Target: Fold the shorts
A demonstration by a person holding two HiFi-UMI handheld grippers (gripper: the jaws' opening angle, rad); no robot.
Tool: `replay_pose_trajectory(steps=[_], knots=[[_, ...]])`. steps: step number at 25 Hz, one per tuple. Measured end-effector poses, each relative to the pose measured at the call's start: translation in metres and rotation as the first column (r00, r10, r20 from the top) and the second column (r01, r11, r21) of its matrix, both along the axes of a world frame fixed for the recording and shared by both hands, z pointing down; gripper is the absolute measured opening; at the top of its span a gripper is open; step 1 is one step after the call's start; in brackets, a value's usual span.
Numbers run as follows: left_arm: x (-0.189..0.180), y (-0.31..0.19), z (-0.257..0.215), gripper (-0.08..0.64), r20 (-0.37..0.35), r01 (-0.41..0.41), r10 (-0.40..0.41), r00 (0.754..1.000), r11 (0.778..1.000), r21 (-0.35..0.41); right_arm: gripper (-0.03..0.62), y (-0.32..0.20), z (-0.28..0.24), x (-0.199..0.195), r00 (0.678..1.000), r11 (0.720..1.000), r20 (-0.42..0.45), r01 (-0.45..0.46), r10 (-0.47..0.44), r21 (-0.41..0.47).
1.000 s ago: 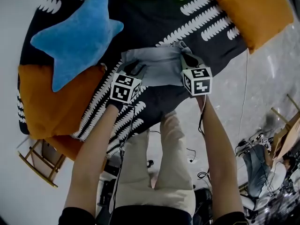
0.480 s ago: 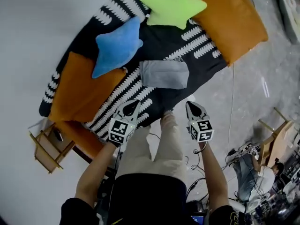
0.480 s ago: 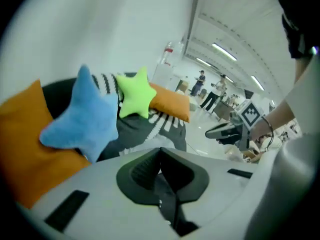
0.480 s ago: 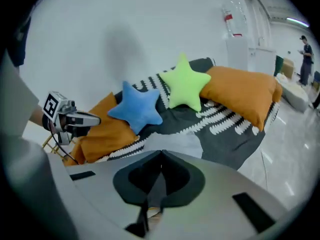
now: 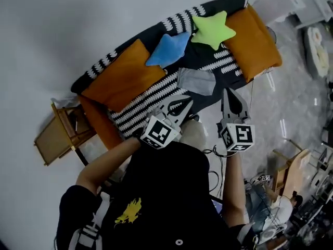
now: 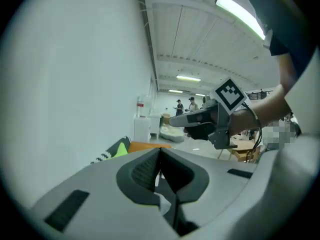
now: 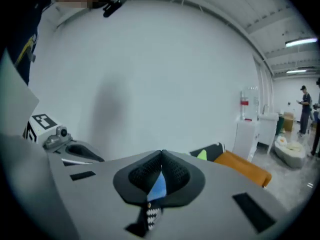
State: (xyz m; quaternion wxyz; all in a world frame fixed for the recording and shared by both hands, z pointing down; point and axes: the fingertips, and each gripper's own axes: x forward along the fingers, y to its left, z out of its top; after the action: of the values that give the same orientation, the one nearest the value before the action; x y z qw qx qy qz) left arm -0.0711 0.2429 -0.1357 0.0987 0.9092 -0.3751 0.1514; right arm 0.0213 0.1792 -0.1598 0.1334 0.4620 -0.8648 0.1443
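Note:
The grey shorts (image 5: pixel 196 81) lie folded in a flat rectangle on the black-and-white patterned cover (image 5: pixel 140 111) in the head view. Both grippers hang high above and nearer the person, well apart from the shorts. My left gripper (image 5: pixel 179 105) has just shut its jaws with nothing between them; in its own view the left gripper (image 6: pixel 160 151) shows its pads together at the tip. My right gripper (image 5: pixel 231 95) is shut and empty too, and in its own view the right gripper (image 7: pixel 161 154) has its tips touching. Neither gripper view shows the shorts.
On the cover sit a blue star cushion (image 5: pixel 167 48), a green star cushion (image 5: pixel 212 29) and two orange cushions (image 5: pixel 122 77) (image 5: pixel 255 38). A wooden stand (image 5: pixel 54 137) is at the left. Chairs and clutter fill the floor at lower right (image 5: pixel 291 191). People stand far off (image 6: pixel 192 103).
Both grippers have lifted off the shorts and risen far up toward the person. The left jaws have closed. The shorts stay folded on the cover, now small and distant in the head view.

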Motion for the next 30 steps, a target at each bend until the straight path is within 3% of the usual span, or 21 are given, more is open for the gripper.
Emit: replay_pose_trajectory(steps=[4,8,12,14,17,21,26,30], knots=[[0.009,0.039,-0.065,0.014,-0.024,0.067,-0.064,0.998,0.982,0.176,0.017,0.058,-0.061,-0.001,0.997,0.99,0.064,0.024,-0.033,0.137],[0.013,0.075,-0.112,0.014,-0.02,0.196,-0.198,0.98,0.935,0.297,0.017,0.118,-0.072,0.016,0.99,0.981,0.048,0.121,-0.13,0.149],[0.035,0.113,-0.134,0.014,-0.136,0.36,-0.336,0.932,0.899,0.25,0.016,0.171,-0.066,0.073,0.991,0.984,0.066,0.109,-0.119,0.138],[0.051,0.131,-0.137,0.014,-0.153,0.383,-0.354,0.922,0.891,0.243,0.015,0.188,-0.059,0.108,0.994,0.988,0.079,0.064,-0.076,0.142],[0.075,0.162,-0.14,0.014,-0.169,0.39,-0.358,0.918,0.892,0.228,0.017,0.213,-0.066,0.152,0.993,0.987,0.114,0.006,-0.024,0.158],[0.096,0.181,-0.15,0.014,-0.158,0.352,-0.322,0.934,0.905,0.237,0.016,0.23,-0.094,0.186,0.992,0.974,0.126,-0.049,0.021,0.223],[0.108,0.19,-0.154,0.014,-0.174,0.302,-0.264,0.949,0.92,0.25,0.015,0.243,-0.109,0.181,0.999,0.966,0.043,-0.032,0.021,0.257],[0.114,0.193,-0.158,0.014,-0.159,0.266,-0.232,0.96,0.932,0.246,0.015,0.247,-0.142,0.161,0.999,0.934,0.032,-0.005,-0.007,0.357]])
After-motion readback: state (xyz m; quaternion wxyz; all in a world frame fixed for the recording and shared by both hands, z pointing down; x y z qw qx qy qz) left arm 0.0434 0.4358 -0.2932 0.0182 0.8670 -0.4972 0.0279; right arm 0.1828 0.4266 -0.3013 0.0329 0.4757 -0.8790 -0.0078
